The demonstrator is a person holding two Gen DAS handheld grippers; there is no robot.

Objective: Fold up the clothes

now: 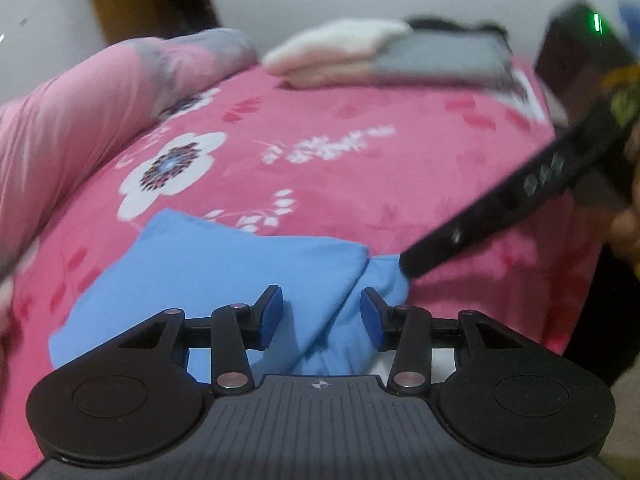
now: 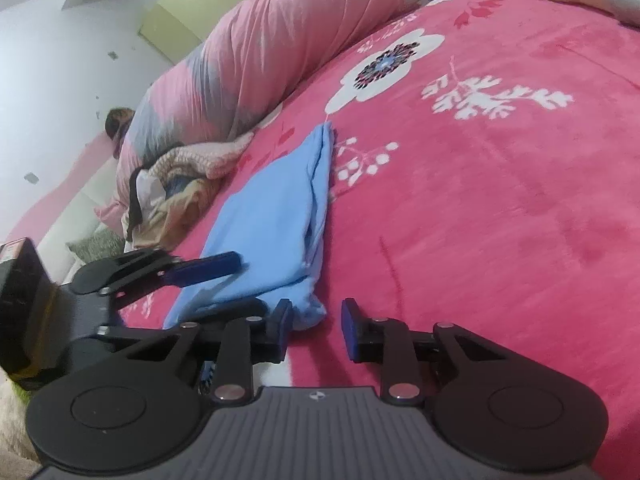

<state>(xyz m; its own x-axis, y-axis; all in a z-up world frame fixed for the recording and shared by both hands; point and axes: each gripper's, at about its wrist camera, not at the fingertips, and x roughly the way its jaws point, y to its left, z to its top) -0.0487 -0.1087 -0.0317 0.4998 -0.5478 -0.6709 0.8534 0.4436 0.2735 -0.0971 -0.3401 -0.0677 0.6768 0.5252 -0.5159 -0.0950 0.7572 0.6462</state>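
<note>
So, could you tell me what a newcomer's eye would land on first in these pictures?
Probably the light blue garment, folded into a long strip on the bright pink floral bedspread. Next, the two black hand-held grippers at its near end: the left hand-held gripper open over the cloth, the right hand-held gripper open beside its corner. A rolled pink quilt lines the far edge.

You get soft, even indoor light in both views, with no hard shadows and no glare on the pink bedspread (image 1: 360,184). Your left wrist view is smeared by motion blur: the folded pile (image 1: 340,52) at the far side and the right gripper (image 1: 404,268) are soft. Your right wrist view is sharper, and both bend and darken at the corners
</note>
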